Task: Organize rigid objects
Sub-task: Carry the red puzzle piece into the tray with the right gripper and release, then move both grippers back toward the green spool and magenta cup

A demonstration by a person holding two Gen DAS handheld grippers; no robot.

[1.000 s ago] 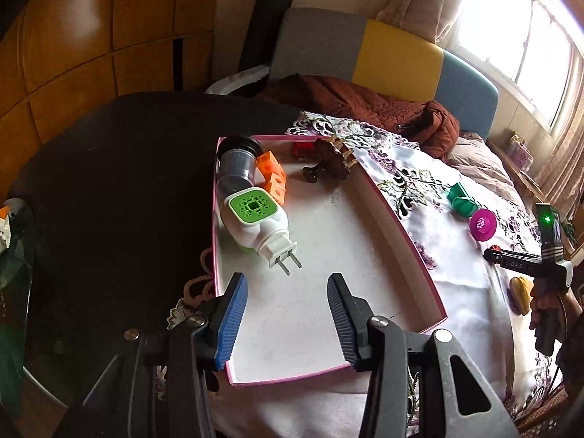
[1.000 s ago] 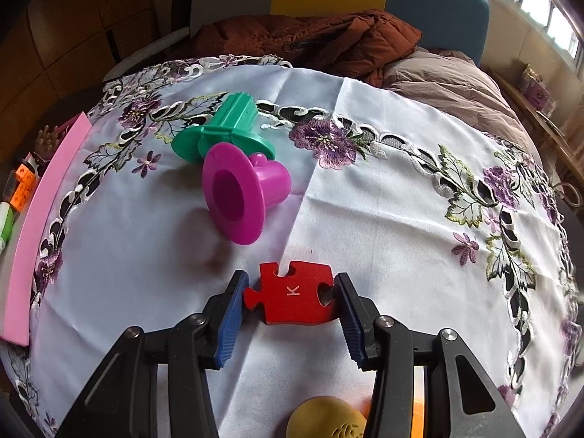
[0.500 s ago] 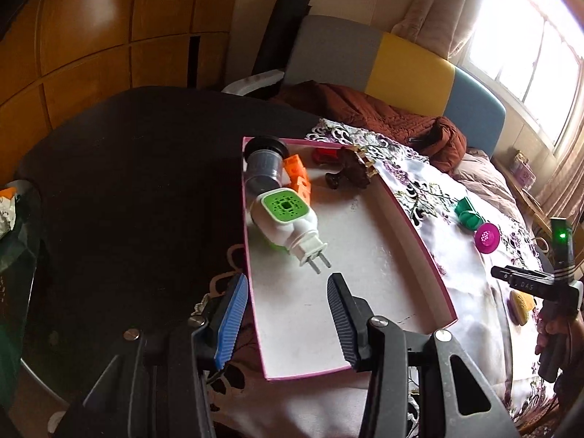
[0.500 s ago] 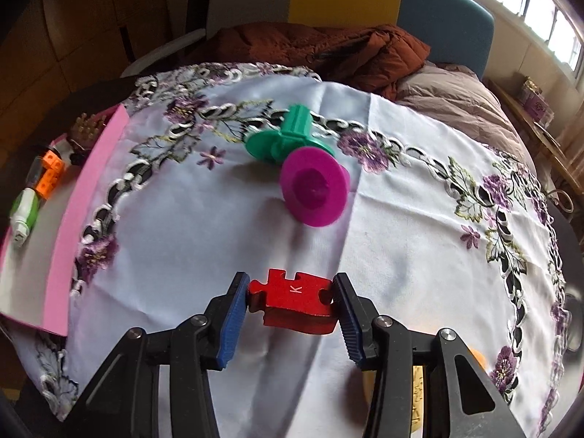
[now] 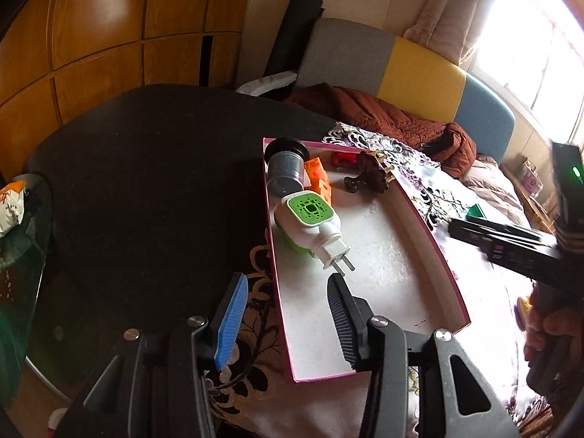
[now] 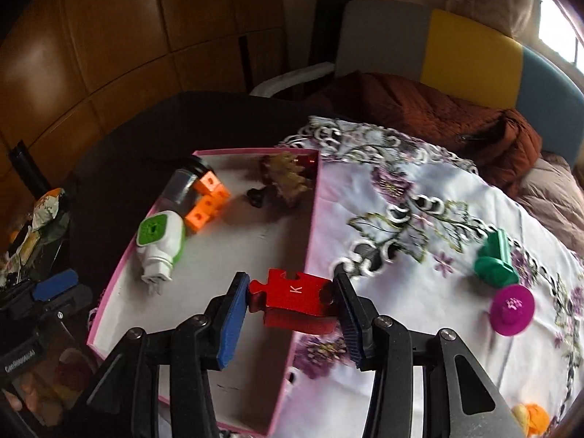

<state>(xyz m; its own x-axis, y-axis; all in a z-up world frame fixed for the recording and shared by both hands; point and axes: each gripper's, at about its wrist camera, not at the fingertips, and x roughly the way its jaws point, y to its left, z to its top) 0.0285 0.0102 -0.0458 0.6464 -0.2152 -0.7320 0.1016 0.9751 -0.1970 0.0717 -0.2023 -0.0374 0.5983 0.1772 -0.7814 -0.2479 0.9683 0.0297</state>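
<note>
Above the pink tray [image 6: 310, 219], right claw [image 6: 290, 299] apparently clamps red puzzle piece [image 6: 292, 301]; left claw [image 5: 284, 314] gapes empty.

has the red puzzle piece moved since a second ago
Yes. Held in the right gripper, the red puzzle piece went left, from near the magenta cup to the pink box.

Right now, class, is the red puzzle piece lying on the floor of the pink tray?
No: the red puzzle piece is clamped between the right hand-held gripper fingers, held above the pink tray.
</note>
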